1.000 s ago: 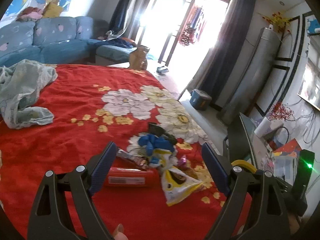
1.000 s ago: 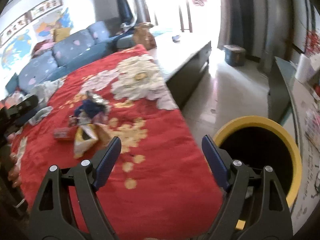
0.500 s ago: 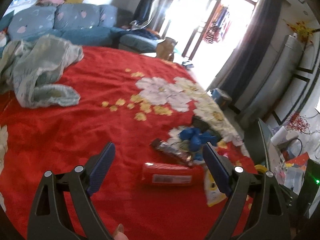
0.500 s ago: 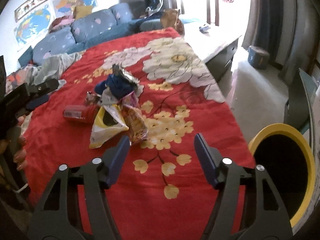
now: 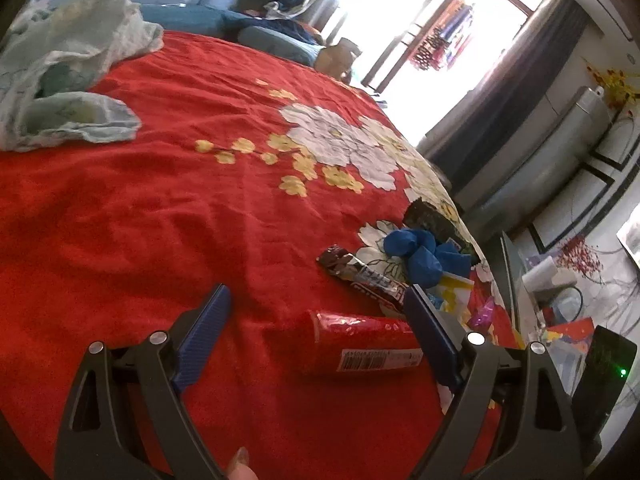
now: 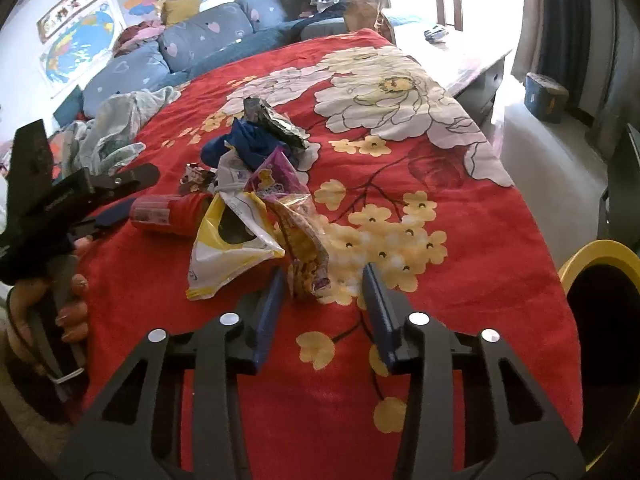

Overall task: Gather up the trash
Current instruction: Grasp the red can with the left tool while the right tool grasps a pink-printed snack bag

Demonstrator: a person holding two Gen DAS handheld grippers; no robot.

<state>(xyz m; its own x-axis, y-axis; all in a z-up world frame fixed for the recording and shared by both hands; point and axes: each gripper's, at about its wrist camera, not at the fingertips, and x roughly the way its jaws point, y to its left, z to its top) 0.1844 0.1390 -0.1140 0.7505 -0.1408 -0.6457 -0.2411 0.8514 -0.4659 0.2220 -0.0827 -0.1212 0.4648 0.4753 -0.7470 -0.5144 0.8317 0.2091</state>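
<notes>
red floral blanket (image 6: 460, 208) covers bed | crumpled pale green cloth (image 5: 64, 80) lies on blanket, far left | blue sofa with heart-print cushions (image 6: 200, 36) behind bed | world map (image 6: 80, 40) on wall above sofa | dark curtains (image 5: 520, 92) beside bright window (image 5: 432, 20) | paper roll (image 5: 540, 276) on cluttered side table at right

Left gripper (image 5: 318, 322): two black skeletal arms with triangular cut-outs, a silver round screw head at each pivot, two per side, and flat blue ribbed pads (image 5: 204, 330) on the inner faces of the fingers. Right gripper (image 6: 324, 294): same build, black cut-out arms, four silver screws, blue pads (image 6: 270, 312) on the inside. In the right wrist view, left of the right gripper, the left gripper shows side-on as a black body with small pale lettering, gripped by the left hand (image 6: 48, 308) with painted nails; a fingertip (image 5: 239, 465) shows at the bottom edge of the left wrist view.
</notes>
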